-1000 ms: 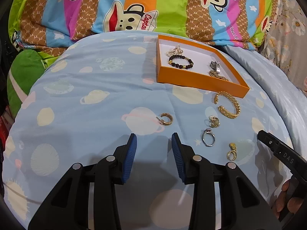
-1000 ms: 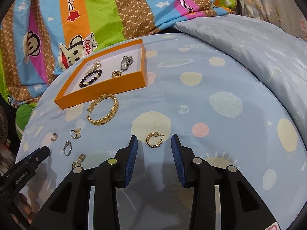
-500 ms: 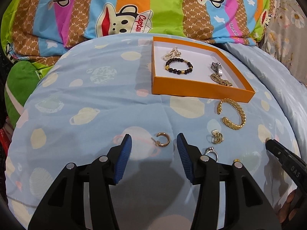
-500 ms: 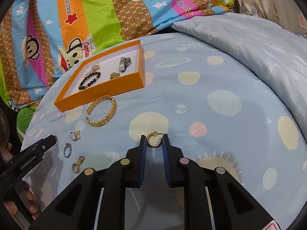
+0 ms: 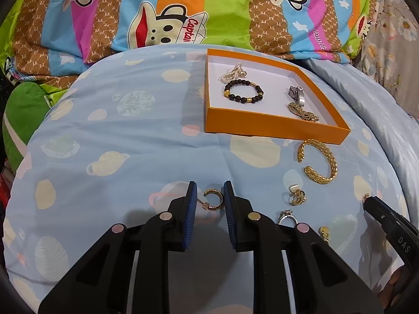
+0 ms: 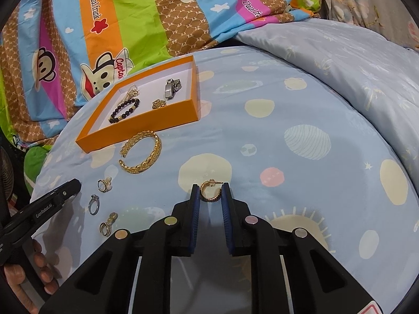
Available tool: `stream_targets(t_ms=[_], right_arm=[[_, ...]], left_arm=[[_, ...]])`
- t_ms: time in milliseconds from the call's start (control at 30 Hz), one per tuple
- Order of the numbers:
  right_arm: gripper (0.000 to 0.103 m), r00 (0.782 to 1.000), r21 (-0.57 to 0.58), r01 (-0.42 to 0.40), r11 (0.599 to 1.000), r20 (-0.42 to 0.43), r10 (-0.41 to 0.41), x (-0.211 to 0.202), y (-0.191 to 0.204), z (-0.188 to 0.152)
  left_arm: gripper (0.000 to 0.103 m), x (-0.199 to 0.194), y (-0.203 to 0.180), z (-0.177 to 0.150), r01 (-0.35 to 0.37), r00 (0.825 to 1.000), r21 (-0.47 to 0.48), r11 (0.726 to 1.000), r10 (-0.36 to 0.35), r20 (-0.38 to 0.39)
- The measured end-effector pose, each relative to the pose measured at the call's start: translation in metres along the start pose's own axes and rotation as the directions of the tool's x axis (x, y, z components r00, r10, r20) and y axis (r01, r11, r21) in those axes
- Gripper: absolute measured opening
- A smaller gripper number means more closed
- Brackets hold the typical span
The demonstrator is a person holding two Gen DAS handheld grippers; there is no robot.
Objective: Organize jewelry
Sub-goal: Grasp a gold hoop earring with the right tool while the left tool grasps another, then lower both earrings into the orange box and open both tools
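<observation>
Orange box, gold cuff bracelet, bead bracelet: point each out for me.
orange box (image 5: 262,124), left wrist view, front wall
gold cuff bracelet (image 6: 154,150), right wrist view, right side of the band
bead bracelet (image 5: 237,97), left wrist view, lower beads

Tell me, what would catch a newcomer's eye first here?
Probably the orange box on the pale blue bedspread, already holding a dark bead bracelet. Next, the bright cartoon monkey blanket behind it. Then the two black grippers: the left gripper and the right gripper each have a small gold hoop earring between their blue pads, with a gold cuff bracelet beside the box.
</observation>
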State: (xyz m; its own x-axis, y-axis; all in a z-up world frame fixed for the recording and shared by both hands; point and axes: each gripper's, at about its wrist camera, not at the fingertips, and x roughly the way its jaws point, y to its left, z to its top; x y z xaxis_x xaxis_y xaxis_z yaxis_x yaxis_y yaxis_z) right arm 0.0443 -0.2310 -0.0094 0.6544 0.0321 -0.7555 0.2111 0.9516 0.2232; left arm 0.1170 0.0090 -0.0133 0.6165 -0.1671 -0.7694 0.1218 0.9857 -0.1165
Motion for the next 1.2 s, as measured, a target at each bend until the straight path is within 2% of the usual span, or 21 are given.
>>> stream_targets(t_ms=[267, 400, 633, 900, 1200], right_arm=[[0.016, 0.999, -0.006, -0.023, 1.0, 0.031, 0.023, -0.008, 0.004, 0.006], [0.016, 0.997, -0.026, -0.043, 0.999, 0.062, 0.045, -0.014, 0.012, 0.028], [0.016, 0.991, -0.08, -0.067, 0.995, 0.114, 0.076, -0.003, 0.037, 0.085], [0.016, 0.992, -0.095, -0.077, 0.992, 0.088, 0.085, 0.042, 0.052, 0.12], [0.016, 0.996, -0.097, -0.075, 0.993, 0.05, 0.08, 0.085, 0.056, 0.124]], left_arm=[[0.02, -0.014, -0.003, 0.0, 0.024, 0.999, 0.016, 1.0, -0.025, 0.023], [0.02, -0.027, -0.009, 0.015, 0.043, 0.997, 0.038, 0.998, -0.045, 0.068], [0.02, -0.033, -0.025, 0.063, 0.043, 0.987, 0.077, 0.996, -0.054, 0.151], [0.02, 0.005, -0.033, 0.103, 0.033, 0.987, 0.064, 0.997, -0.043, 0.156], [0.02, 0.051, -0.033, 0.109, 0.019, 0.993, 0.059, 0.998, -0.026, 0.111]])
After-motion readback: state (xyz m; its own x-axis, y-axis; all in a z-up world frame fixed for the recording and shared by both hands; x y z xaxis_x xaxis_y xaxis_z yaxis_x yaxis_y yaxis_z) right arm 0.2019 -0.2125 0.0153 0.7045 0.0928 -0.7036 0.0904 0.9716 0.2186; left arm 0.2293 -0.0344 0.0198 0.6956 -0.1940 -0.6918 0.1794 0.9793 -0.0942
